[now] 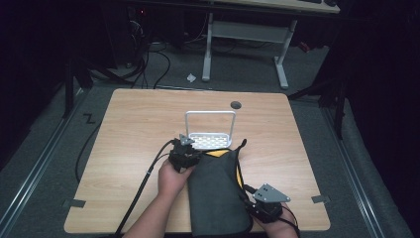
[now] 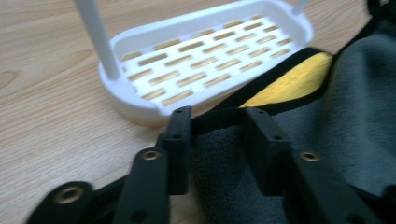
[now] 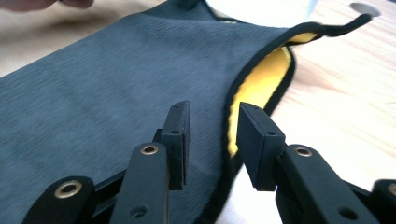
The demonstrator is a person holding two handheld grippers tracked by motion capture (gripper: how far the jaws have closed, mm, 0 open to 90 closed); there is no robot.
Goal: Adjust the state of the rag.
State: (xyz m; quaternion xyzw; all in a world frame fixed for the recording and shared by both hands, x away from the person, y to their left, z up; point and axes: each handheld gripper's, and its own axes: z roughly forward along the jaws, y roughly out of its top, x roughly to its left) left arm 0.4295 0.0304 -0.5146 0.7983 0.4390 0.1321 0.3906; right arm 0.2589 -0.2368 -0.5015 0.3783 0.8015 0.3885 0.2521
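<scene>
Your table carries three things, and the biggest is the grey pouch. It lies near the table's front edge, right of the middle, with its long axis running from that front edge toward the far edge. Its open mouth points away from you, toward the far edge, and the yellow lining shows inside that mouth. Nothing can be seen inside the pouch beyond the lining. A black cord loop sticks out from the mouth's right corner.

Just beyond the mouth, about the middle of the table, stands the white rack. Its slotted tray holds nothing, and the pouch's rim touches or overlaps its near edge. A tall hoop handle rises upright over it.

Your left gripper sits at the pouch's left mouth corner. Its jaws stand at a middling gap with the black-bound rim and grey fleece between them; you cannot tell whether the pads press on the cloth.

Your right gripper is at the pouch's right side, near the front edge. Its jaws straddle the bound edge at a middling gap, one pad over the grey outside and one beside the yellow; the pads look clear of the cloth.
</scene>
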